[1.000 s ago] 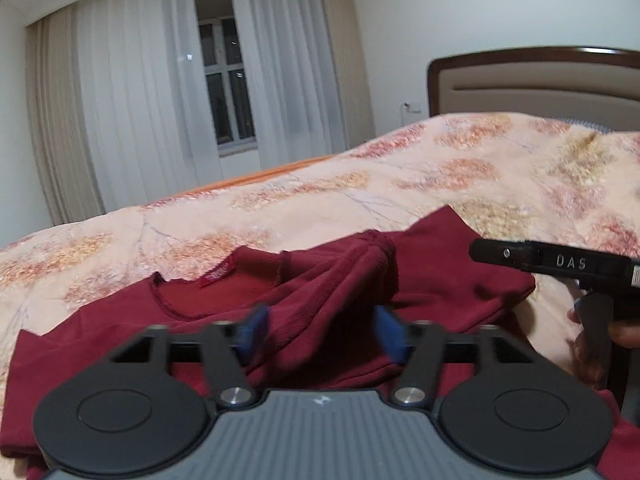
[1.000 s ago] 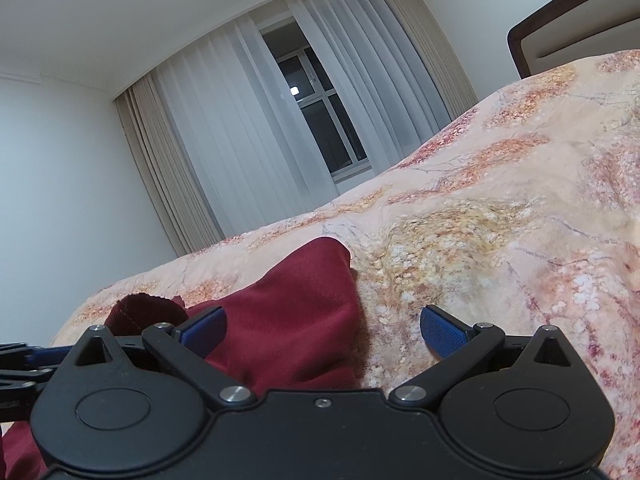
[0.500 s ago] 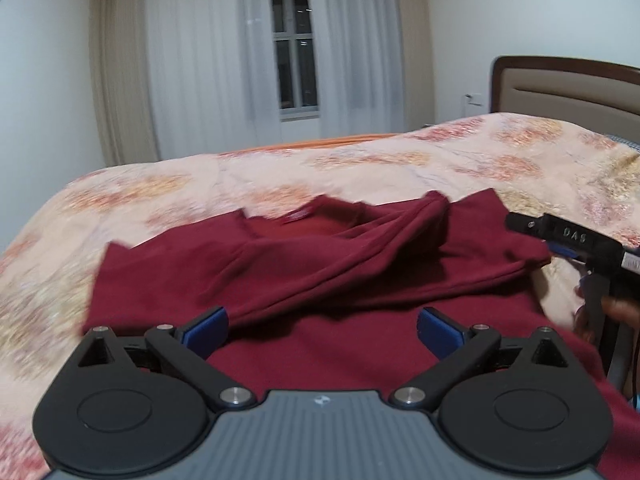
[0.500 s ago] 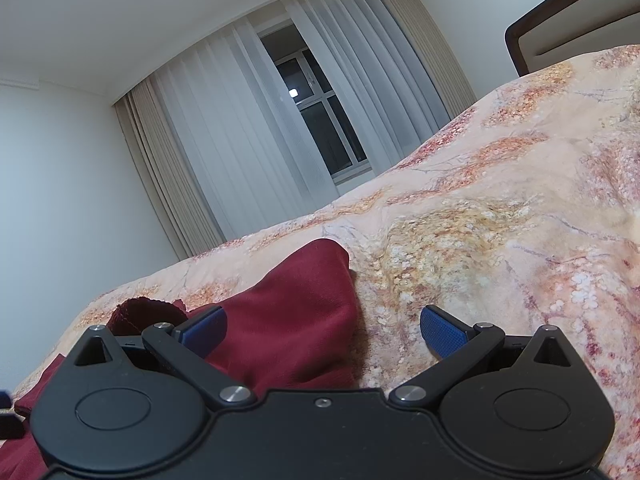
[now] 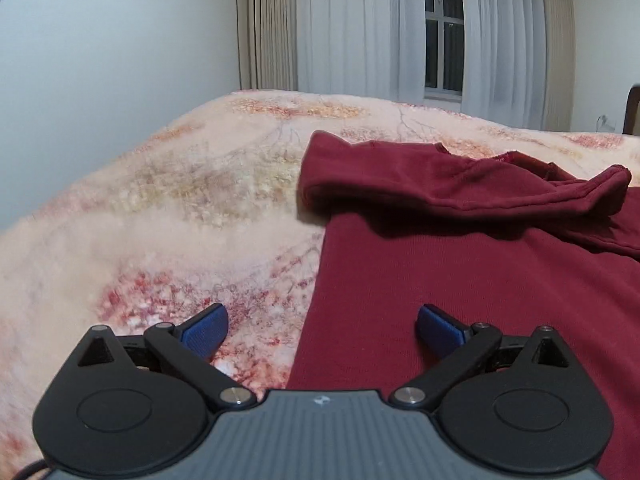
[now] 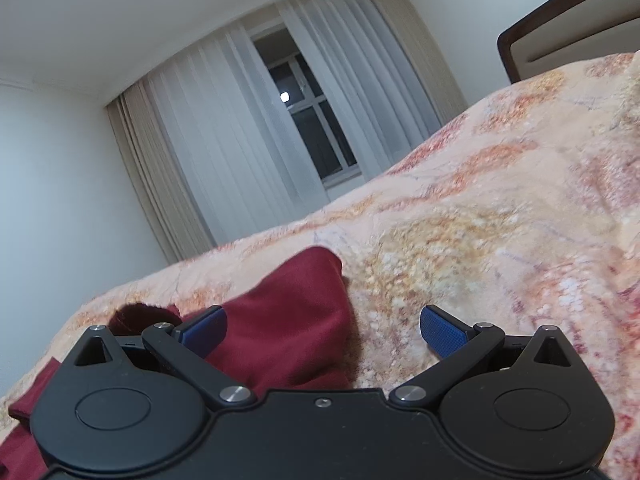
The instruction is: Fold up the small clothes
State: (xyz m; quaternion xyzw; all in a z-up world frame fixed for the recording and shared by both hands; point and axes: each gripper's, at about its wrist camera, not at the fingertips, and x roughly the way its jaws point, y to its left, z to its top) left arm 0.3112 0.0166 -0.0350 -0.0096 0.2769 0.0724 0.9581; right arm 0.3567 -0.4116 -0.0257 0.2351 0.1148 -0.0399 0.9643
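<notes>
No readable writing or labels. Red shirt [image 5: 460, 280] spread on floral bedspread [image 5: 180, 200], sleeve folded across far part. Left gripper [image 5: 320, 330] wide apart over shirt's left edge, holding nothing; right gripper [image 6: 322, 330] apart, empty, at shirt's right corner.

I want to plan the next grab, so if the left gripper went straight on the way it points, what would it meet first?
Most likely the side edge of the dark red shirt, lying flat on the floral bedspread. The left gripper is open and angled down, straddling that edge; the exact contact point is hard to judge.
</notes>
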